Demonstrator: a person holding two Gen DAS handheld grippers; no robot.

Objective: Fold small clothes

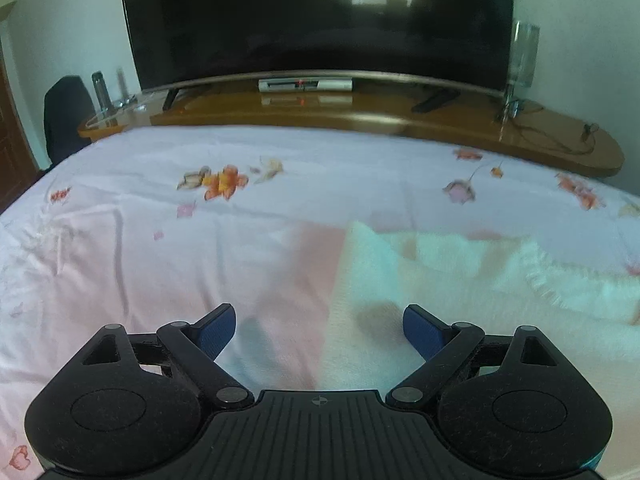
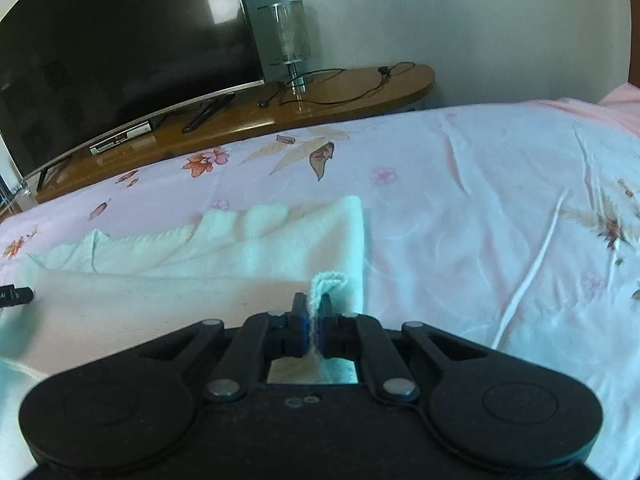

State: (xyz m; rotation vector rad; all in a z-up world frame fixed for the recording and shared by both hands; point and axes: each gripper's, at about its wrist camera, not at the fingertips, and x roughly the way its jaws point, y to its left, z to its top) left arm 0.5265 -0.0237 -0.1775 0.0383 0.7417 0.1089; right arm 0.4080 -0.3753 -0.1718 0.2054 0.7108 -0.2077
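While the pale mint knit garment (image 2: 240,252) lies spread across the bed (image 2: 480,200), the right hand-held gripper (image 2: 315,320) pinches a folded bit of its near right edge, its blue-padded fingers (image 2: 304,324) pressed together on the knit. The pinched fold stands up just above the fingertips. In the left wrist view, the left hand-held gripper (image 1: 319,330) hovers over the garment's (image 1: 440,280) left edge with its fingers (image 1: 218,330) spread wide and nothing between them; whether the tips touch the fabric cannot be told. The bed carries a pink floral sheet (image 1: 160,240). Beyond its far edge runs a wooden counter (image 1: 360,108) bearing a large dark television (image 1: 320,20), and a glass-shaded lamp (image 2: 286,36) with a trailing cable.
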